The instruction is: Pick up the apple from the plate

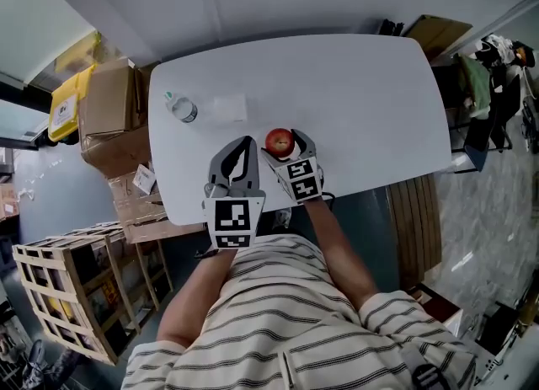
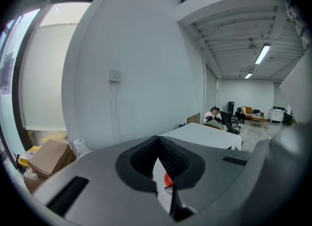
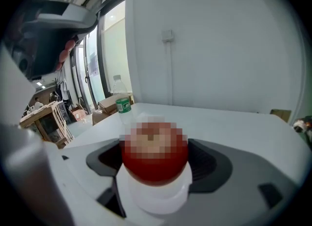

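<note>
Now the right gripper [image 1: 282,136] pinches the red apple [image 3: 154,154] on its white plate [image 3: 156,198]; the left gripper [image 1: 246,141] is pressed together, empty

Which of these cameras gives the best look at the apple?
The right gripper view: the apple sits large and centred between the right gripper's jaws, though a mosaic patch covers its top. The head view shows it small from above; the left gripper view catches only a red sliver past the left gripper's shut jaws.
</note>
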{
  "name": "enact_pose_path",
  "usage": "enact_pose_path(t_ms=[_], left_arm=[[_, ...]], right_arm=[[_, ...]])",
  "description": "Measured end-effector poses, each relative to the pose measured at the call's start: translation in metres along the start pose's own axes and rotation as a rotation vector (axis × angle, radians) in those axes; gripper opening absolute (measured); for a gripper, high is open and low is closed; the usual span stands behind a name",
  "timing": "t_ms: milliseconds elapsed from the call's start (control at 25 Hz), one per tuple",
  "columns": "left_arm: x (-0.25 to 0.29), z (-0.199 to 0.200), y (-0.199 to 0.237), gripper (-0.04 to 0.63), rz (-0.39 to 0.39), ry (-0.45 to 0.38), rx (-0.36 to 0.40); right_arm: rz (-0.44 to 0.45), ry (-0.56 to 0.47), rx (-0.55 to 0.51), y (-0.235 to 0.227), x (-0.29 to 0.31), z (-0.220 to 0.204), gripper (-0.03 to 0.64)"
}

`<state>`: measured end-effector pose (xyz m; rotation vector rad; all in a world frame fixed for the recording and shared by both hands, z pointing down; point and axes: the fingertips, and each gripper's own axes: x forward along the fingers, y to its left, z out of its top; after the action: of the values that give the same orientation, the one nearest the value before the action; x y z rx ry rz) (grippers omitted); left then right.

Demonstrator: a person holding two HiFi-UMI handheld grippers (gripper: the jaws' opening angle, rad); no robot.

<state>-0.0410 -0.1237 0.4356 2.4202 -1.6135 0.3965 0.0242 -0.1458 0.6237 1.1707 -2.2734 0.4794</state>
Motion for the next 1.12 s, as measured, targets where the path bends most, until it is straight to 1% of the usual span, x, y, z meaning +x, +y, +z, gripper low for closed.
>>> enact_pose_path(t_ms=[240, 560, 840, 1120], left_arm=[[-0.002, 0.007, 0.007, 0.003, 0.025, -0.015, -0.018], [-0.005, 0.009, 0.013, 0.003, 0.033, -0.02, -0.018], [-0.006, 0.012, 0.018, 0.003, 0.032, -0.034, -0.021], [-0.01, 0.016, 0.022, 0.003, 0.041, -0.037, 0.002]], right_arm=[[-0.03, -0.063, 0.007, -0.006, -0.02, 0.033, 0.42], [-0.067, -0.137, 0.009, -0.008, -0.041, 0.075, 0.42], [-0.091, -0.19, 0.022, -0.004, -0.058, 0.097, 0.42], [-0.109, -0.226, 0.028, 0.0, -0.069, 0.114, 0.42]])
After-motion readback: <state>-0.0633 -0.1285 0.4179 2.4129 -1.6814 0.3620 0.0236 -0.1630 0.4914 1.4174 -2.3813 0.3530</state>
